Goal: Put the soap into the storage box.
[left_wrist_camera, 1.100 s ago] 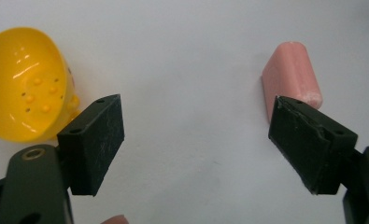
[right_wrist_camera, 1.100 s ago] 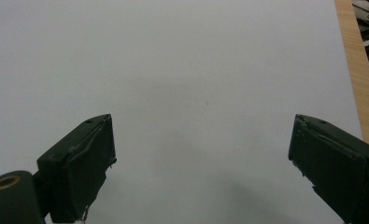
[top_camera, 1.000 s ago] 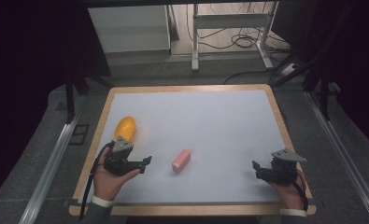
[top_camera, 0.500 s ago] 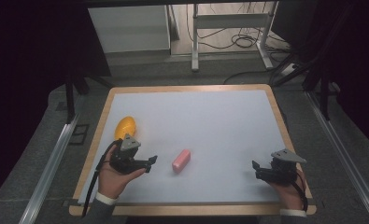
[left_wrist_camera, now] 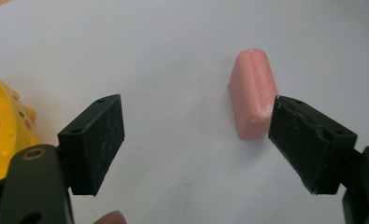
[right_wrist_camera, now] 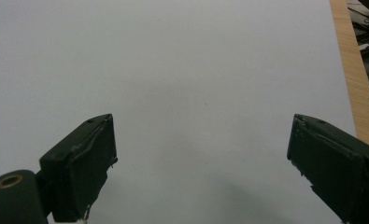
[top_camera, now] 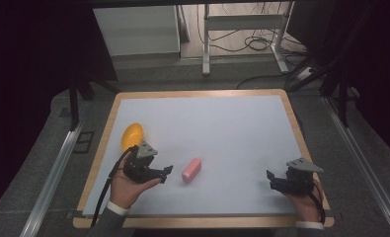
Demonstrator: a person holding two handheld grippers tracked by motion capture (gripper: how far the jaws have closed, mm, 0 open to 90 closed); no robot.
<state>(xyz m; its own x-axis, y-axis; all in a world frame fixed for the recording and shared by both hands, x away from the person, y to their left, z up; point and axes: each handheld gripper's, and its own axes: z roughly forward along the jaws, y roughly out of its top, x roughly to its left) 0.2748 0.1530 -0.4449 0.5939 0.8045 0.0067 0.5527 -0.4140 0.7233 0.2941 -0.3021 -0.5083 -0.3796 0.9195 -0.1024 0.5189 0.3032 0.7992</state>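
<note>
Although the left gripper [top_camera: 166, 171] had neared the pink block [top_camera: 191, 170] at lower centre of the high view, nothing was grasped: its jaws stood apart. The right gripper [top_camera: 272, 181] waited, spread, at lower right.

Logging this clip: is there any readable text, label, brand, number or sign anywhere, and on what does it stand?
None can be read.
Pink block: plain, with no print on it.
Yellow object: small coloured dots, no letters.
Left hand-held gripper and right hand-held gripper: black jaws, open, with no markings.
White table surface: bare of writing.
Background cabinet: no legible label.
</note>
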